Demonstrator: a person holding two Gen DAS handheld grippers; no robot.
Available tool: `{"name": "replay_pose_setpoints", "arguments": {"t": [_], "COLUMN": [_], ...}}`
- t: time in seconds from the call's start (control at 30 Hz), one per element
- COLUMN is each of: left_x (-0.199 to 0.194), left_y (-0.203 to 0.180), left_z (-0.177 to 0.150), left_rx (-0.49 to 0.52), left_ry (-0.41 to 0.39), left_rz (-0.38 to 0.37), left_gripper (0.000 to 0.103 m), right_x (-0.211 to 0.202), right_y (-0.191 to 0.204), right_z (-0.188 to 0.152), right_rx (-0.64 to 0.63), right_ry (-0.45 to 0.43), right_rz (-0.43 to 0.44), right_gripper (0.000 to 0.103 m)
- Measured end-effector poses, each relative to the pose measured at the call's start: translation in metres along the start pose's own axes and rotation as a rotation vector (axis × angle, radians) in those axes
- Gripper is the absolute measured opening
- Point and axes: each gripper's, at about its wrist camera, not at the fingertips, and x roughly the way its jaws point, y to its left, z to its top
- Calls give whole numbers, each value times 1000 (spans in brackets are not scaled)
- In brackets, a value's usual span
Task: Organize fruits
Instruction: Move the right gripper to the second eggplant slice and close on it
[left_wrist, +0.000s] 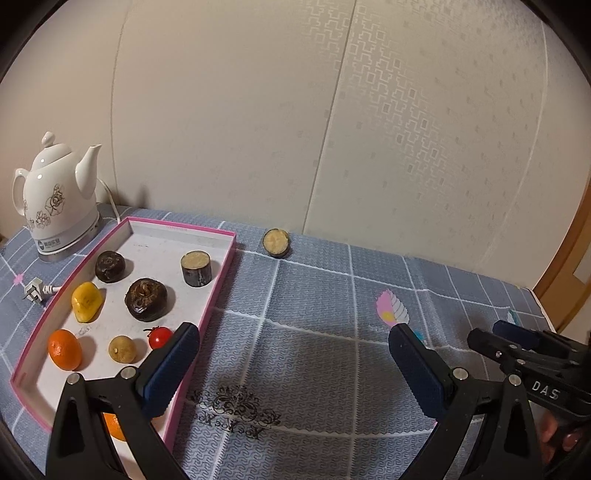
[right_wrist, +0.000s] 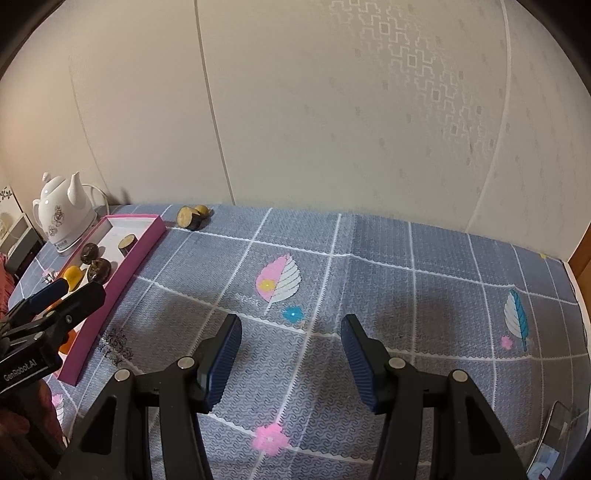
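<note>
A pink-rimmed tray (left_wrist: 218, 288) lies at the left and holds several fruits: an orange (left_wrist: 65, 350), a yellow fruit (left_wrist: 87, 301), a cherry tomato (left_wrist: 160, 336), two dark round fruits (left_wrist: 146, 299) and a cut dark piece (left_wrist: 196, 268). Another cut dark piece (left_wrist: 276, 242) lies on the cloth beyond the tray, near the wall; it also shows in the right wrist view (right_wrist: 189, 218), with a small yellowish fruit (right_wrist: 201, 210) behind it. My left gripper (left_wrist: 291, 354) is open and empty beside the tray. My right gripper (right_wrist: 291, 347) is open and empty over bare cloth.
A white ceramic kettle (left_wrist: 55, 199) with cord and plug (left_wrist: 35, 291) stands behind the tray. The table has a grey-blue checked cloth (right_wrist: 406, 295) and meets a wall at the back. A phone-like object (right_wrist: 554, 443) lies at the right front edge.
</note>
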Motion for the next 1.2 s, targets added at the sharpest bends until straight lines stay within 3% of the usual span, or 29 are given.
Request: {"name": "replay_pose_setpoints", "arguments": {"t": [0.43,0.73,1.0,1.2], "left_x": [1,-8,-11,-6], "left_y": [-1,16,41,62], "left_z": [-2,1,-1,3], "left_rx": [14,1,-27,-77], "left_ry": [14,-7,11,1], "left_rz": [2,49,42,51], "left_gripper": [103,103,103,103], "right_x": [7,16,67,142], "right_y": [-3,5,34,77], "right_z": [-3,-5,35,83], "right_rx": [11,29,-33,-37], "right_ry": [15,-18,-46,-9], "right_rz": [0,97,182,255], "right_gripper": [57,57,57,57]}}
